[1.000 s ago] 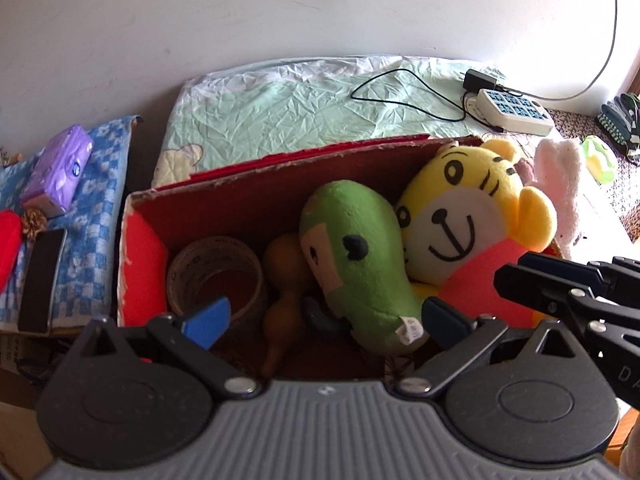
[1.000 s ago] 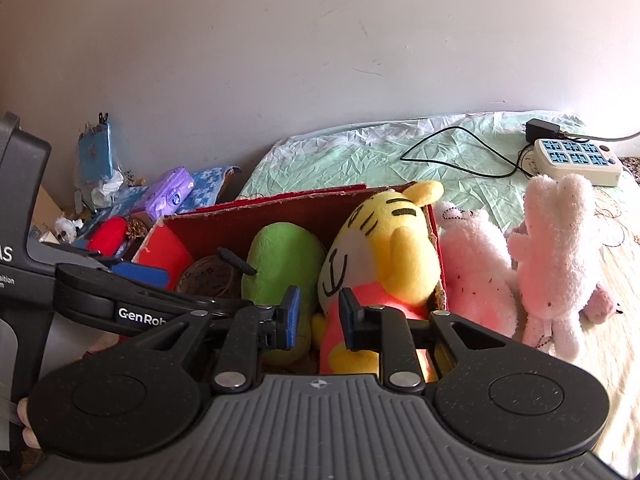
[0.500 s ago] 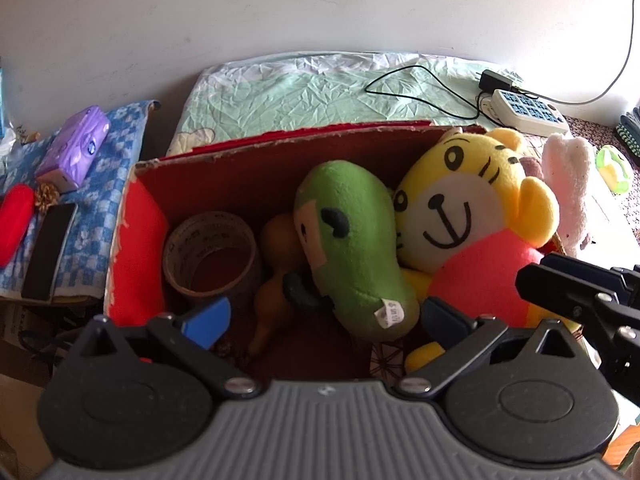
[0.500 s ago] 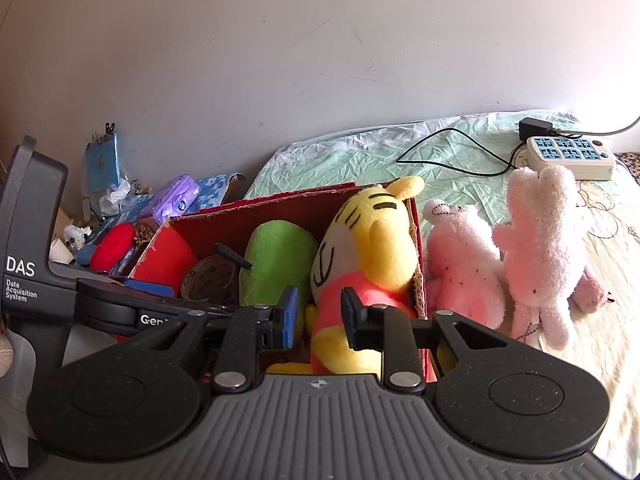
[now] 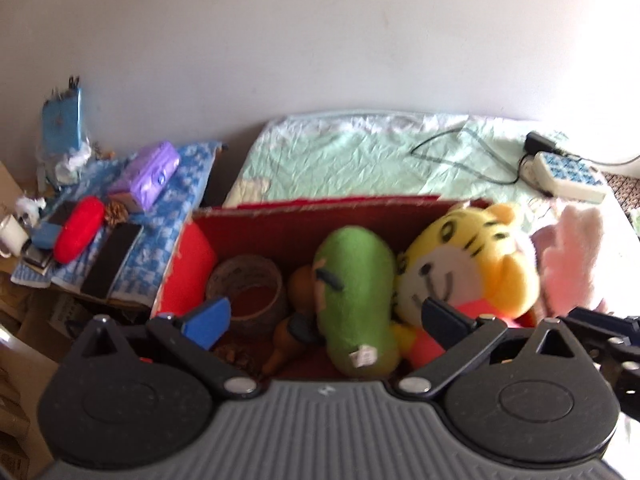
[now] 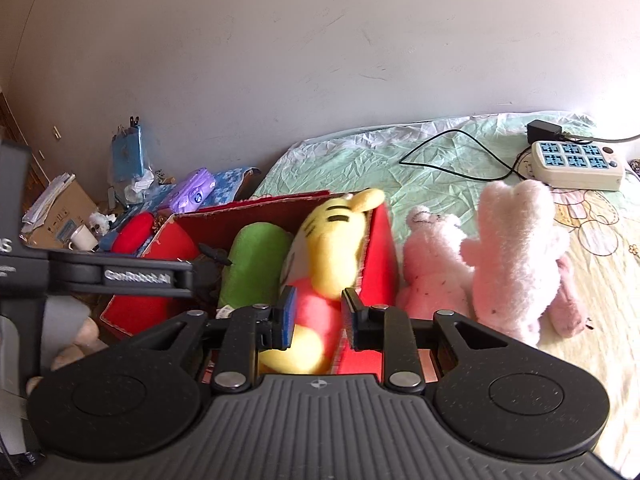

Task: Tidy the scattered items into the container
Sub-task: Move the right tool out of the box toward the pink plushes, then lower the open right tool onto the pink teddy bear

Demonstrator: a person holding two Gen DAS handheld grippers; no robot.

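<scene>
Both grippers' jaws released, empty: left gripper (image 5: 326, 322) wide, right gripper (image 6: 318, 312) narrow. Two pink plush toys (image 6: 508, 256) on bed beside red box (image 6: 380, 248). Risk: narrow gap snagging fur, box tipping.

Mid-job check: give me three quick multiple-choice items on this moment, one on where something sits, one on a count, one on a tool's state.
1. Where is the green plush?
A. On the bedsheet
B. In the red box, left of the yellow tiger plush
C. On the blue checked cloth

2. How many pink plush toys lie outside the box?
A. None
B. Two
C. Four

3. The left tool is:
A. Open, holding nothing
B. Shut on the tape roll
C. Shut on the tiger

Key: 1 B, it lies inside the box beside the tiger. 2 B, one pink plush and a second sit on the sheet. 3 A, its fingers stand wide apart over the box.
</scene>
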